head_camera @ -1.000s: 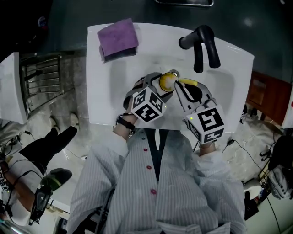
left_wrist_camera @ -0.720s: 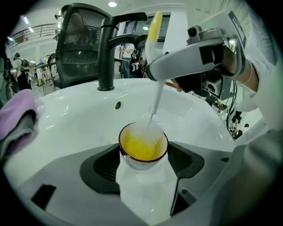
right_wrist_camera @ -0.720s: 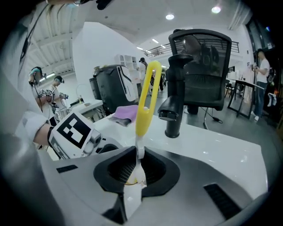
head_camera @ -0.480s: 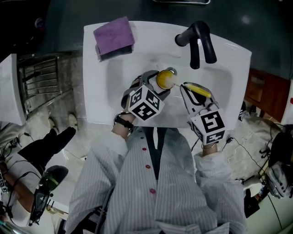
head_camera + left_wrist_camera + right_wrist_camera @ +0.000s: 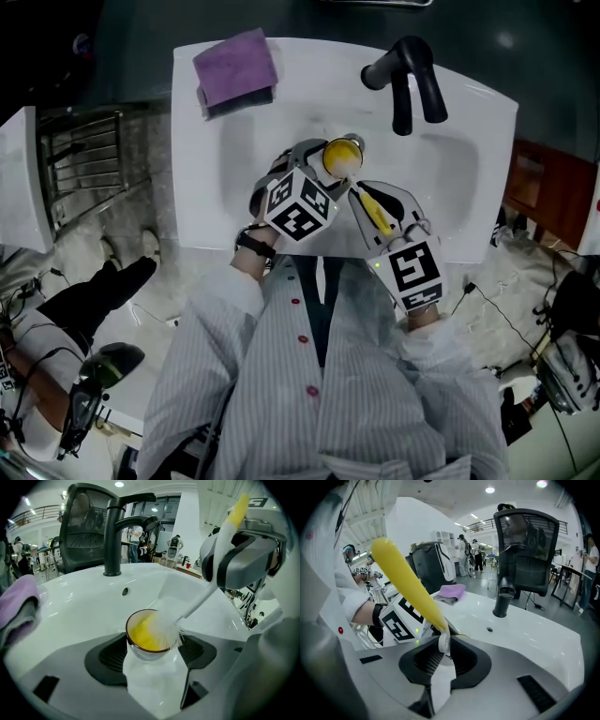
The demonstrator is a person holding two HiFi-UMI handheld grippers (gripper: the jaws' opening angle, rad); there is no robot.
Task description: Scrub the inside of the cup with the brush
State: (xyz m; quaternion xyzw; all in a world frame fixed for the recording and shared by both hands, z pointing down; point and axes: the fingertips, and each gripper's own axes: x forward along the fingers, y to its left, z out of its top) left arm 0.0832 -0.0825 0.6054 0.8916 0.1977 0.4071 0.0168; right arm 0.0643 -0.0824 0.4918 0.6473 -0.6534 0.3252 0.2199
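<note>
**Scrubbing stage, three views.** The left gripper (image 5: pixel 152 656) had its jaws clamped on the cup (image 5: pixel 146 638), one dark pad on each side of the cup's wall. The cup lay in the lower centre of the left gripper view, over the white sink (image 5: pixel 469 108). Its mouth faced away from the camera, showing a brown rim and a yellow inside.

The right gripper (image 5: pixel 440 649) had its jaws closed on the brush (image 5: pixel 199 602), gripping the pale neck just below the yellow handle. In the right gripper view that handle ran up and to the left of the frame.

In the left gripper view the brush slanted down from the upper right. Its white bristles (image 5: pixel 166 626) sat inside the mouth of the cup, against the right side of the rim.

In the head view the two grippers met at the middle of the frame, above the basin, with the cup just above the left gripper's marker cube (image 5: pixel 300 211). The black faucet (image 5: pixel 408 80) stood at the upper right of the sink. A purple cloth (image 5: pixel 236 70) lay on the rim at the upper left, well apart from the cup.
</note>
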